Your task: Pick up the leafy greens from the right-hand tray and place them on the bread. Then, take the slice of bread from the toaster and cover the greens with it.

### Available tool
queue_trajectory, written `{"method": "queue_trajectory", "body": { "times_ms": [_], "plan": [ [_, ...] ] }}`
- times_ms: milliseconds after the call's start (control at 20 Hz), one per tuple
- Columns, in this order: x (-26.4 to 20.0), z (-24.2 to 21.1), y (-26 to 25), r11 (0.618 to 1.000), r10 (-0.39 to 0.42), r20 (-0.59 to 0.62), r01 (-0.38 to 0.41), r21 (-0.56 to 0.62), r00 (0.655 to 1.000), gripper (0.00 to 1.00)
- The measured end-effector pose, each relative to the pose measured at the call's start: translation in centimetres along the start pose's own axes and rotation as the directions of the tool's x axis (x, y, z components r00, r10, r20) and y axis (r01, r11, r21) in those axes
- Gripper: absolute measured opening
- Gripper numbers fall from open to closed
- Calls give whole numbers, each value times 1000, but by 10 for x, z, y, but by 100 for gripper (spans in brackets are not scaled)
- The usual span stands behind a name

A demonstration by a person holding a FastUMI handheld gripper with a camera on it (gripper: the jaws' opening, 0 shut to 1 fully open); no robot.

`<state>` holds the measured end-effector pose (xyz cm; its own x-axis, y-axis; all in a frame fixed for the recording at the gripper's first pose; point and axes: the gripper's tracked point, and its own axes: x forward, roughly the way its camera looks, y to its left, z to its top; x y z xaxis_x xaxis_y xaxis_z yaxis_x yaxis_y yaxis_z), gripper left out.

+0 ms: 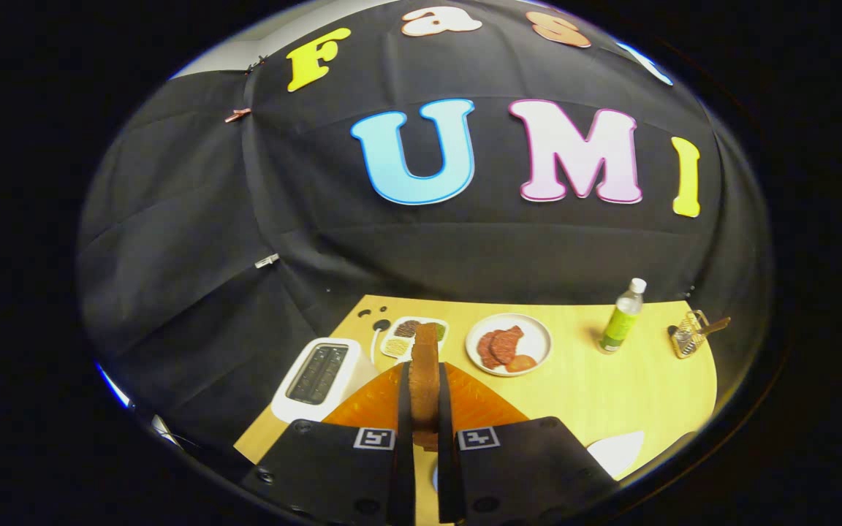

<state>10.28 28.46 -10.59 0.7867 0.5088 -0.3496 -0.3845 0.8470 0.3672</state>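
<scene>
Above the table's (596, 380) near edge, gripper (425, 409) pinches bread (425, 372) edge-on; light, soft, crumbly, so a gentle squeeze at mid-slice suits.

black cloth wall (194, 241) behind pale wooden table (611, 387).

No words or numbers can be read on the things here. The bottle (623, 317) has a green label, but its print is too small to read. Each of the fingers (404, 409) carries a small square marker with a black-and-white pattern.
</scene>
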Motion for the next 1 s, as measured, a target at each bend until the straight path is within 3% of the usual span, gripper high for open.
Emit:
{"method": "queue_trajectory", "body": {
  "times_ms": [250, 400, 500, 700, 1000],
  "plan": [
    [-32, -53, -62, 996, -75, -49, 78, 47, 996, 16],
    [-33, -94, -61, 990, -20, -100, 34, 137, 995, 16],
    [-27, -116, -55, 980, 25, -122, 0, 200, 992, 16],
    [-1, -147, -51, 963, 39, -149, 3, 270, 988, 16],
    [36, -183, -68, 908, -41, -164, 105, 406, 986, 16]
  ]
}}
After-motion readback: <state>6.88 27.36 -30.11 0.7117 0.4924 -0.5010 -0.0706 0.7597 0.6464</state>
